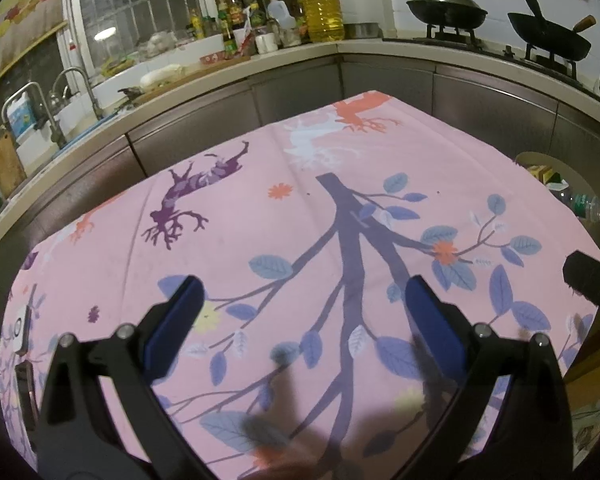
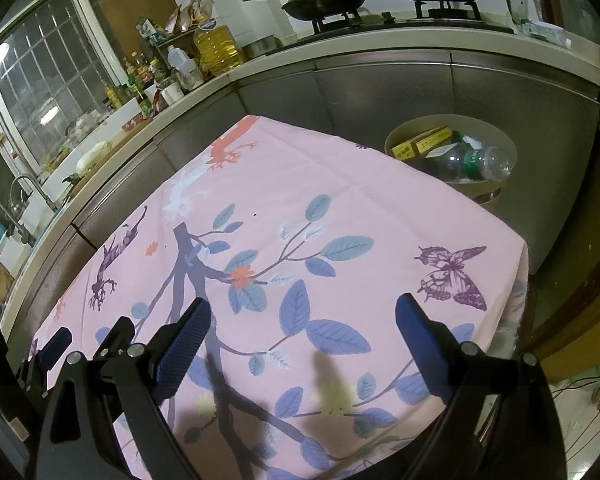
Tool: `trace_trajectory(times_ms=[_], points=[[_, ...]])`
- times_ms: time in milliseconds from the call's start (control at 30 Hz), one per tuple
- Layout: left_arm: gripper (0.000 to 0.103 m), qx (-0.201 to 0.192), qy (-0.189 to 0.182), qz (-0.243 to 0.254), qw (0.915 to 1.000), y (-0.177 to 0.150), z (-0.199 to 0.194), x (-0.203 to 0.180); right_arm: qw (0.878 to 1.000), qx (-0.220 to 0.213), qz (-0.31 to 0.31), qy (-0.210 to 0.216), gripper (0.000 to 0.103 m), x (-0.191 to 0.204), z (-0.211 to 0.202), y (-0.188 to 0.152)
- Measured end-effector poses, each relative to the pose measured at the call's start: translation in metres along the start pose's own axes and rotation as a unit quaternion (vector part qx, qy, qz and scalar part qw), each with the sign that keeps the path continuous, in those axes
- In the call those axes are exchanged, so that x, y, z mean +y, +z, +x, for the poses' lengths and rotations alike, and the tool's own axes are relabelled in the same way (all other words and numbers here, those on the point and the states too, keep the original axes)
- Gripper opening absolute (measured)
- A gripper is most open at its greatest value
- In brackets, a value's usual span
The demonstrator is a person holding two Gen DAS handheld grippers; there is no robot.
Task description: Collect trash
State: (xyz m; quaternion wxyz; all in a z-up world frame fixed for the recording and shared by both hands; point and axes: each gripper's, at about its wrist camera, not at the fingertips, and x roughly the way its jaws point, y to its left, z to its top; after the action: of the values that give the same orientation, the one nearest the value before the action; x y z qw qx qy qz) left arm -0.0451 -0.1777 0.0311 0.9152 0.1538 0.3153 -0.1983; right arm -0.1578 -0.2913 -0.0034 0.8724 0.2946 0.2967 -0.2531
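Note:
A table under a pink cloth (image 1: 324,208) printed with branches and leaves fills both views, also (image 2: 364,208). No loose trash shows on it. A round beige bin (image 2: 404,136) stands past the table's far right corner and holds a clear plastic bottle (image 2: 472,162) and a yellow box (image 2: 424,142); the bin also shows in the left wrist view (image 1: 556,164). My left gripper (image 1: 302,300) is open and empty over the cloth. My right gripper (image 2: 302,322) is open and empty over the cloth, and part of it shows at the right edge of the left wrist view (image 1: 588,276).
A kitchen counter (image 1: 300,60) wraps the far side with oil bottles (image 1: 324,16), a sink and taps (image 1: 40,108), and two woks on a stove (image 1: 446,10). Cabinet fronts (image 2: 380,88) stand close behind the table. A small white device (image 1: 22,328) lies at the table's left edge.

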Motion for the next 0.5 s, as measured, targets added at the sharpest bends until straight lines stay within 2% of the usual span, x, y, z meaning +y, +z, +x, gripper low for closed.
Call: trace_trajectory(times_ms=[500], points=[[0.097, 0.011, -0.008, 0.011, 0.9999, 0.0006, -0.0016, -0.0062, 1.0, -0.005, 0.005, 0.001, 0.09, -0.0041, -0.0022, 0.0035]])
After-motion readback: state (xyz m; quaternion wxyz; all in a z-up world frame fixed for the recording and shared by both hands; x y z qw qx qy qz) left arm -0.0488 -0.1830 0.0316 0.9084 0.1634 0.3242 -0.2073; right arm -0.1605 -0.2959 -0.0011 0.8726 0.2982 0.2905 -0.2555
